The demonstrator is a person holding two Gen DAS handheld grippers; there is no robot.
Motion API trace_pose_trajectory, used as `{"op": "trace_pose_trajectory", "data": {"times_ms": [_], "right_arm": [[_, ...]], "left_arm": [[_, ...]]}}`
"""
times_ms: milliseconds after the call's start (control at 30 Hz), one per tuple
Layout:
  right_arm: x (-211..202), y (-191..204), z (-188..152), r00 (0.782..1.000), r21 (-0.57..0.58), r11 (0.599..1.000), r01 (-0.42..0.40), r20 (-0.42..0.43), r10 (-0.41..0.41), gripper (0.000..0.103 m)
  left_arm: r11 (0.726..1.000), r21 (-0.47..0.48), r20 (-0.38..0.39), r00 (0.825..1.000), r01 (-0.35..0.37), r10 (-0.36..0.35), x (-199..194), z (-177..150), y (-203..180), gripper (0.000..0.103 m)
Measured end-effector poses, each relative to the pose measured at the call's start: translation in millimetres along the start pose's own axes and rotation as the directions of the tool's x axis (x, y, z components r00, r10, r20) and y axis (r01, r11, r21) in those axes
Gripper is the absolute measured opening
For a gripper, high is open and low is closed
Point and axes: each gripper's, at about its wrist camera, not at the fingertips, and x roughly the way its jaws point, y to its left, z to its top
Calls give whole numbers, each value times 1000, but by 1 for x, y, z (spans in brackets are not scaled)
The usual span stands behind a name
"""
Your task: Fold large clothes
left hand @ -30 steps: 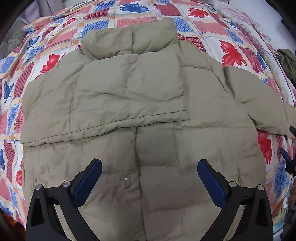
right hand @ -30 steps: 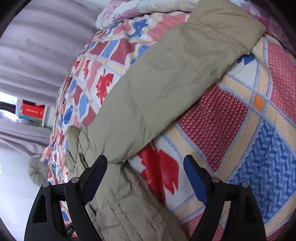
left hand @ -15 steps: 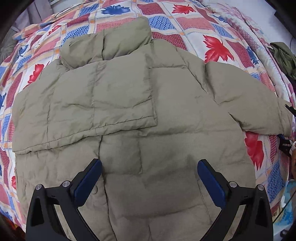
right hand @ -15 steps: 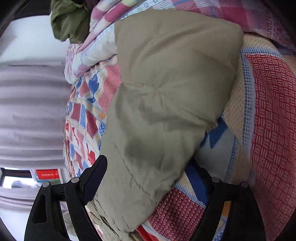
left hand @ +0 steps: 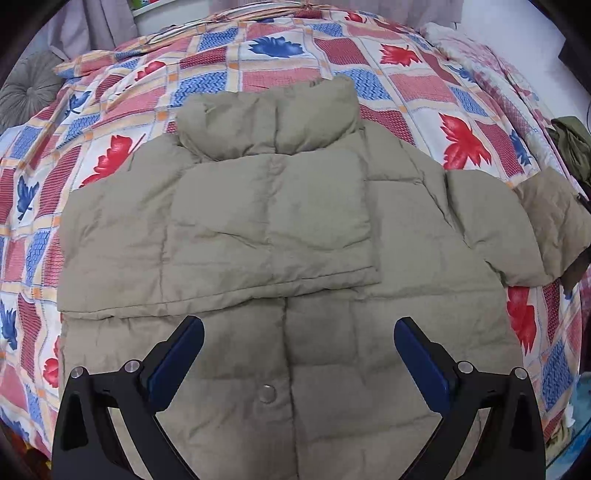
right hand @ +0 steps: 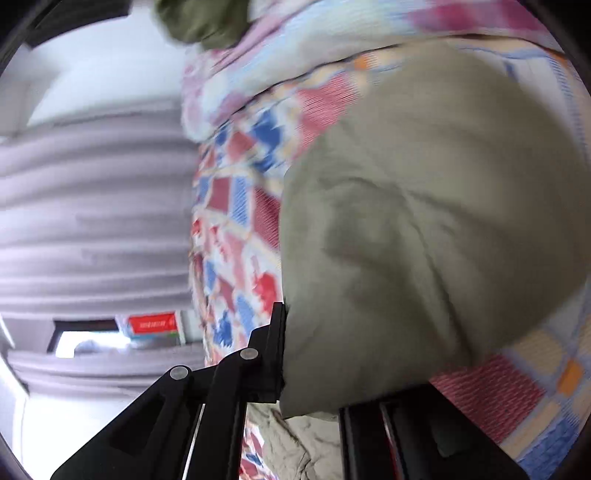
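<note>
A khaki padded jacket [left hand: 332,350] lies flat on the bed, collar [left hand: 266,125] at the far end. Its left sleeve [left hand: 229,236] is folded across the chest. Its right sleeve [left hand: 517,229] lies out to the right, its cuff lifted at the edge. My left gripper [left hand: 299,354] is open and empty above the jacket's lower front, near a snap button [left hand: 266,393]. My right gripper [right hand: 314,373] is shut on the right sleeve's cuff [right hand: 424,240], which fills its blurred view.
A patchwork quilt [left hand: 280,55] with red and blue leaves covers the bed. A dark green garment [left hand: 570,144] lies at the right edge and shows in the right wrist view [right hand: 207,18]. Grey curtains [right hand: 92,203] hang behind. A grey round cushion [left hand: 26,88] lies far left.
My right gripper has closed on the right sleeve's cuff, which was loose between open jaws before. The sleeve end has lifted. The left gripper's view has shifted back over the jacket.
</note>
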Motion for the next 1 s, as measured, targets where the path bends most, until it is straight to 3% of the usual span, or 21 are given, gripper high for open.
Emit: {"op": "trace_pose_trajectory", "data": {"times_ms": [100,233,333,400,500,567,667,800,933,967,1000], "right_arm": [[26,50,-27,997,-151,988,-25,-74,14,8],[70,114,-88,984,-378,925,-43,-174,-25,8],[109,151,-148,967,-532,845,-60,-241,-83,8],[141,169,-197,950,-639,766,-62,-273,-151,8],[183,172,-265,916,-745,666,-45,-296,-270,8],[205,159,-301,889,-779,626,-25,-304,-343,8],[233,128,-335,848,-792,611,21,-310,-431,8],[255,78,-346,793,-762,637,120,-313,-523,10],[245,64,-345,787,-747,647,154,-303,-537,14],[242,67,-344,784,-750,643,154,-304,-542,18],[238,72,-344,783,-753,641,150,-305,-542,34]], "left_arm": [[999,-42,21,1000,-18,19,-5,3,31,103],[994,-96,38,998,-42,46,-8,2,75,103],[989,-140,53,997,-50,58,-11,-2,109,103],[984,-169,56,996,-57,68,-12,-4,131,103],[978,-193,54,994,-81,93,-9,-8,160,103],[974,-206,49,994,-89,101,-6,-10,174,103],[972,-220,32,995,-86,96,4,-15,187,103],[974,-215,20,997,-69,75,15,-20,189,103],[974,-221,24,999,-36,43,19,-18,187,103],[974,-223,28,999,-30,37,19,-16,185,103],[974,-226,33,999,-22,30,18,-14,185,103]]}}
